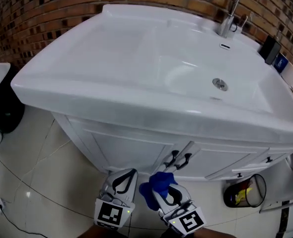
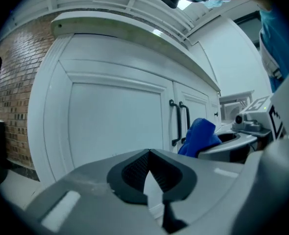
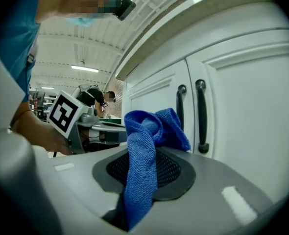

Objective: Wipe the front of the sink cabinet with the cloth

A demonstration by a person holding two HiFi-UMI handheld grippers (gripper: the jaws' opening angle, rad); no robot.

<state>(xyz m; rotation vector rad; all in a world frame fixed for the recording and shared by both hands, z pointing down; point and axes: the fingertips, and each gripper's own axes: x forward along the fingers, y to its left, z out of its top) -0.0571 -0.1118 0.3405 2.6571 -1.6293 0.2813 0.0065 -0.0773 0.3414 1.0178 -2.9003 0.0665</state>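
Observation:
The white sink cabinet front stands under the white basin, with two dark door handles at its middle. A blue cloth is pinched in my right gripper, bunched just in front of the handles; the right gripper view shows the cloth hanging out between its shut jaws, near the handles. My left gripper hangs beside it, to the left, jaws shut with nothing in them, facing the left cabinet door. The cloth shows at its right.
A chrome tap stands at the basin's back. A small bin sits on the tiled floor at the cabinet's right. A brick wall runs behind. A dark object and a cable lie on the floor at left.

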